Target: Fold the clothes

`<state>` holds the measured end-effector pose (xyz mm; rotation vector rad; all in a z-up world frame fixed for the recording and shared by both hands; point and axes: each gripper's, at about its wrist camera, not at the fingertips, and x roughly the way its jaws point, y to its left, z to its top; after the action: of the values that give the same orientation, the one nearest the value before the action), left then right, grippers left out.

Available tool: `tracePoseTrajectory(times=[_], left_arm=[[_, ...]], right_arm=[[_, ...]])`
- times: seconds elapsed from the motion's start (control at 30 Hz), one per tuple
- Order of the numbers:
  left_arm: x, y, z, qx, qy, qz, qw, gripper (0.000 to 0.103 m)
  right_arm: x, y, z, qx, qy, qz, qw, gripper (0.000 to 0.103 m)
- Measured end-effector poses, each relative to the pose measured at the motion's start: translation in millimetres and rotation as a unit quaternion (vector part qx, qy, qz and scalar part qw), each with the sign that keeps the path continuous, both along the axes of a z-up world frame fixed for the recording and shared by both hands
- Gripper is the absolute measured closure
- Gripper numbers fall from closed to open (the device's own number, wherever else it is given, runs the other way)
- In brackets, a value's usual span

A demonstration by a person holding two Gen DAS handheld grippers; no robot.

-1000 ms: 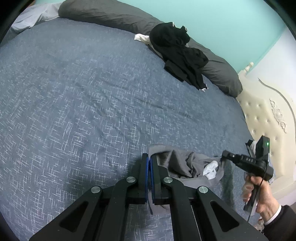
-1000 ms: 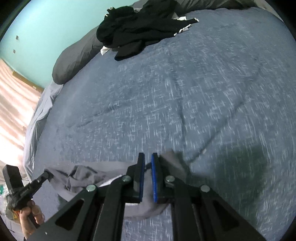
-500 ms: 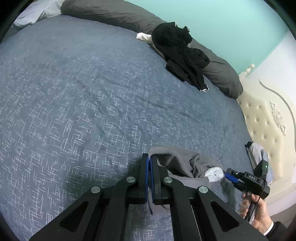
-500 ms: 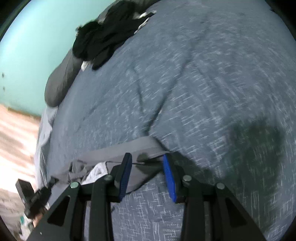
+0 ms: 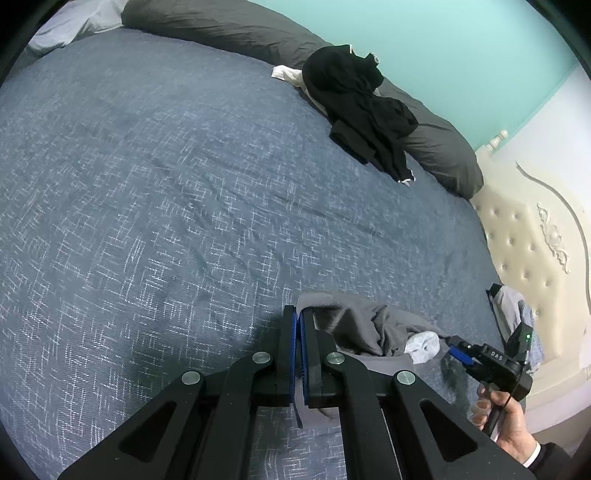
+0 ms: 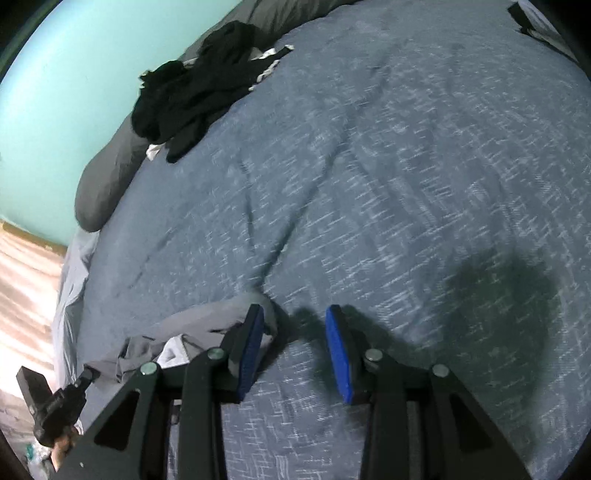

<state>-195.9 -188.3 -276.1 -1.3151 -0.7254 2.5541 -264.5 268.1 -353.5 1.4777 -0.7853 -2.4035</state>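
Note:
A crumpled grey garment (image 5: 362, 325) with a pale inner patch lies on the blue bedspread (image 5: 166, 184) near its front edge. My left gripper (image 5: 298, 314) is shut on one end of it, and a strip of grey cloth hangs out below the pads. My right gripper (image 6: 295, 321) stands open over bare bedspread. The garment's other end (image 6: 207, 321) lies just left of its left finger (image 6: 251, 343), which touches or nearly touches the cloth. In the left wrist view the right gripper (image 5: 458, 350) sits at the garment's right end, held by a hand (image 5: 506, 421).
A heap of black clothes (image 5: 354, 92) lies at the far side on long grey pillows (image 5: 221, 26) against a turquoise wall. A cream tufted headboard (image 5: 535, 240) stands to the right, with some cloth (image 5: 513, 306) at its foot. The bedspread (image 6: 406, 166) spreads wide between.
My right gripper opened, let go of the garment's edge and slid a little off it onto the bedspread. The left gripper kept its hold and stayed put.

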Motion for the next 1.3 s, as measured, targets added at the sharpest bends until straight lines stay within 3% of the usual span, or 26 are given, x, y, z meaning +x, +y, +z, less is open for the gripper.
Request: tracePoseTrajectory(times=[0.17, 0.2, 0.27, 0.5, 0.77, 0.9, 0.97, 1.07, 1.3], left_arm=[[-0.3, 0.3, -0.6, 0.002, -0.001, -0.001, 1.0, 0.101], [-0.3, 0.4, -0.6, 0.002, 0.0, -0.001, 1.0, 0.101], [-0.1, 0.6, -0.6, 0.002, -0.001, -0.001, 1.0, 0.101], [-0.6, 0.5, -0.4, 0.006, 0.0, -0.001, 1.0, 0.101], [-1.1, -0.9, -3.4, 0.007, -0.004, 0.0, 1.0, 0.101], [-2.5, -1.0, -4.4, 0.008, -0.005, -0.001, 1.0, 0.101], [-2.9, 0.3, -4.1, 0.008, -0.005, -0.002, 1.0, 0.101], [-3.0, 3.5, -3.3, 0.007, -0.003, -0.004, 1.0, 0.101], [-1.2, 5.9, -3.4, 0.004, -0.004, -0.004, 1.0, 0.101]], right_arm=[[-3.2, -20.4, 0.1, -0.019, 0.015, 0.031, 0.999, 0.07], [-5.4, -26.0, 1.6, -0.017, 0.019, 0.039, 0.999, 0.08], [-11.1, -36.5, 4.0, -0.002, 0.018, 0.047, 0.999, 0.09], [-28.5, -69.3, 23.9, -0.014, 0.006, 0.045, 0.999, 0.091], [-82.8, -106.2, 34.4, -0.053, -0.016, 0.069, 0.996, 0.091], [-81.6, -95.6, 58.7, -0.031, 0.026, 0.086, 0.995, 0.091], [-73.2, -75.4, 61.2, -0.013, 0.023, 0.075, 0.997, 0.09], [-58.5, -45.4, 49.7, -0.001, 0.004, 0.053, 0.999, 0.077], [-17.0, -3.3, 16.6, -0.009, -0.021, 0.033, 0.999, 0.07]])
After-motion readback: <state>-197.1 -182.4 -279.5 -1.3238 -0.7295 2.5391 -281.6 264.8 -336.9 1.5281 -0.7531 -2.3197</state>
